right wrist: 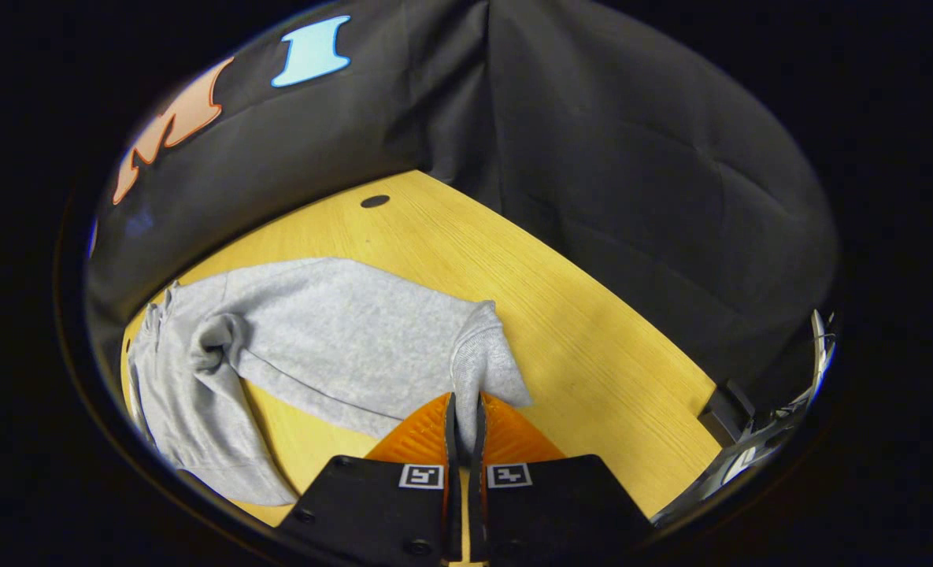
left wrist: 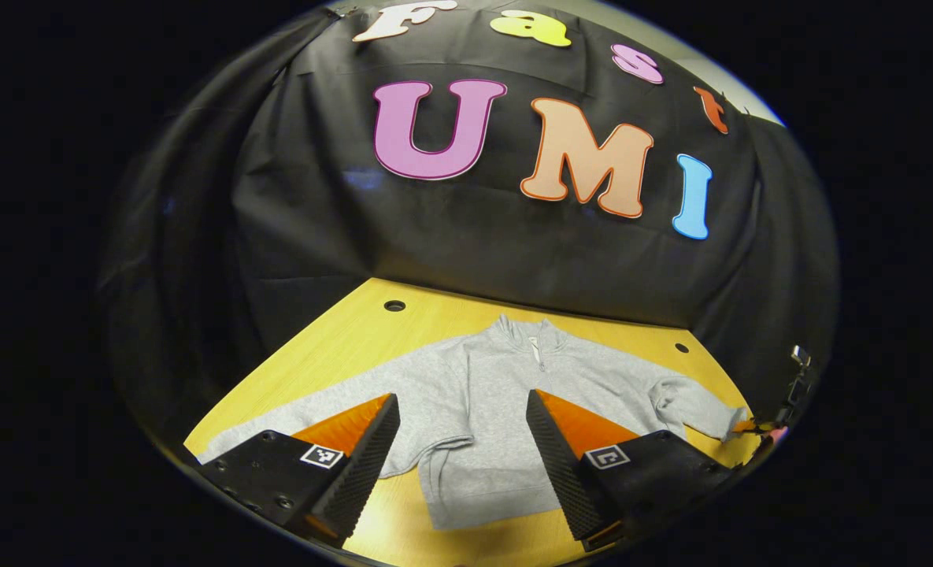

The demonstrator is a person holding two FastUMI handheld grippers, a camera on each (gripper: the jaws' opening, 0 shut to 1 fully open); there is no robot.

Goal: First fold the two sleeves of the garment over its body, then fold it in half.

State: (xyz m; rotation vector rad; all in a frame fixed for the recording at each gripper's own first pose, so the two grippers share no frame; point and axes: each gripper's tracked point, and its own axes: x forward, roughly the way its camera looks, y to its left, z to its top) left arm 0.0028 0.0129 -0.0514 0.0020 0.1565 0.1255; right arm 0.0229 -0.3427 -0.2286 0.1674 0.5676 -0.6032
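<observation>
The grey garment (left wrist: 505, 409) lies flat on the yellow wooden table (left wrist: 356, 339), collar (left wrist: 525, 335) toward the booth's black cloth wall at 12 o'clock in the left gripper view; the body is spread open, one sleeve runs out toward 8 o'clock, the other sleeve (left wrist: 694, 405) toward 3 o'clock.

Left gripper (left wrist: 462, 441): jaws spread wide, the garment's hem visible in the gap between them; nothing is held; whether the fingertips touch the cloth cannot be told.

Right gripper (right wrist: 464, 409): jaws drawn nearly together, pinching the cuff end of the sleeve (right wrist: 486, 354) between the two orange fingers (right wrist: 423, 437); the cuff stands raised off the table at the pinch, and the rest of the sleeve trails away toward 10 o'clock in the right gripper view, joining the body near the frame's left edge.

Two dark round holes (left wrist: 394, 305) sit in the tabletop near the far corners; a small black fitting (right wrist: 724, 409) stands at the table's edge at 4 o'clock in the right gripper view.
</observation>
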